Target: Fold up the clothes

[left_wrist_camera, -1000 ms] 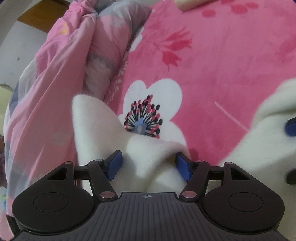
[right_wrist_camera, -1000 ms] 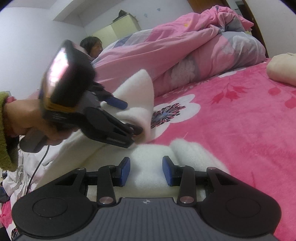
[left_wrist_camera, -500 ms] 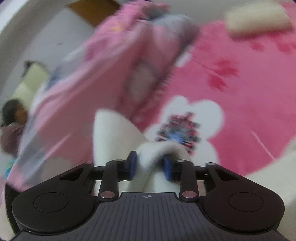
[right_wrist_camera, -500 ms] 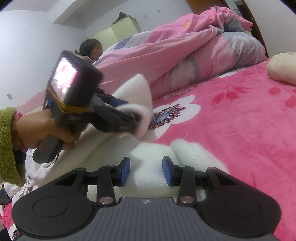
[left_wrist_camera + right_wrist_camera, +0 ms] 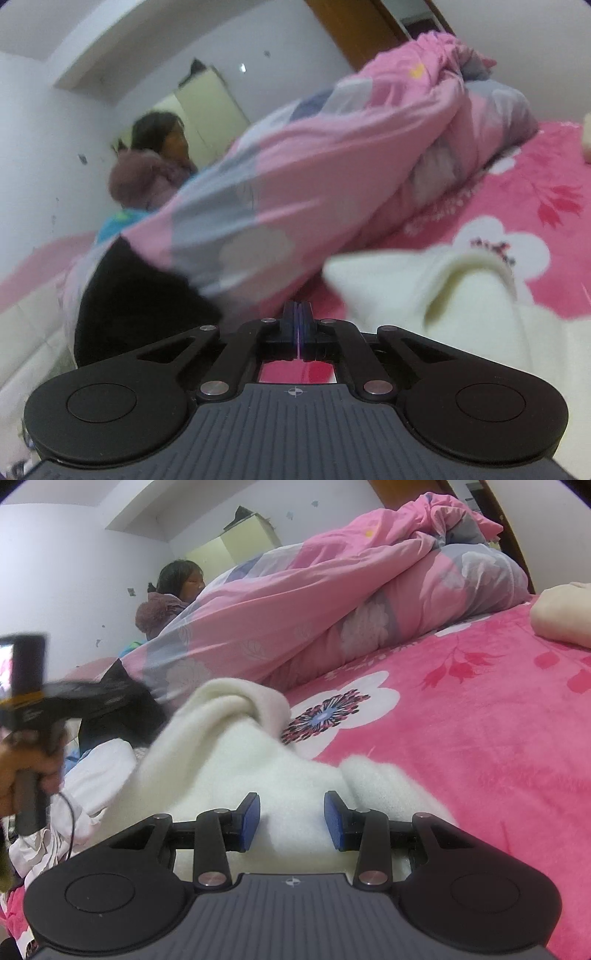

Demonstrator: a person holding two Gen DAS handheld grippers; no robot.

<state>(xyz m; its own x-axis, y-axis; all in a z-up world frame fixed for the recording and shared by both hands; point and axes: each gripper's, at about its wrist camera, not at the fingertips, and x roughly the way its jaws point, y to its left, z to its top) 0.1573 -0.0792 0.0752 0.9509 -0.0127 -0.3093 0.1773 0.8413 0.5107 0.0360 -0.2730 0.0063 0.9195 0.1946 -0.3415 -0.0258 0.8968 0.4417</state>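
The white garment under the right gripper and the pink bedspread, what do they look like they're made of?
White garment: probably fleece or plush knit; matte, fuzzy nap, thick soft folds. Pink bedspread: likely velvety plush or flannel; short pile with a faint sheen and printed flowers. Exact fibre can't be told.

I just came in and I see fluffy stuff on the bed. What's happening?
Someone is folding a white fleecy garment on a pink flowered bedspread, using a gripper tool in each hand. The left gripper is shut with nothing in it, off to the side of the cloth. The right gripper sits half open with the fleece between its fingers. A rumpled quilt lies behind.
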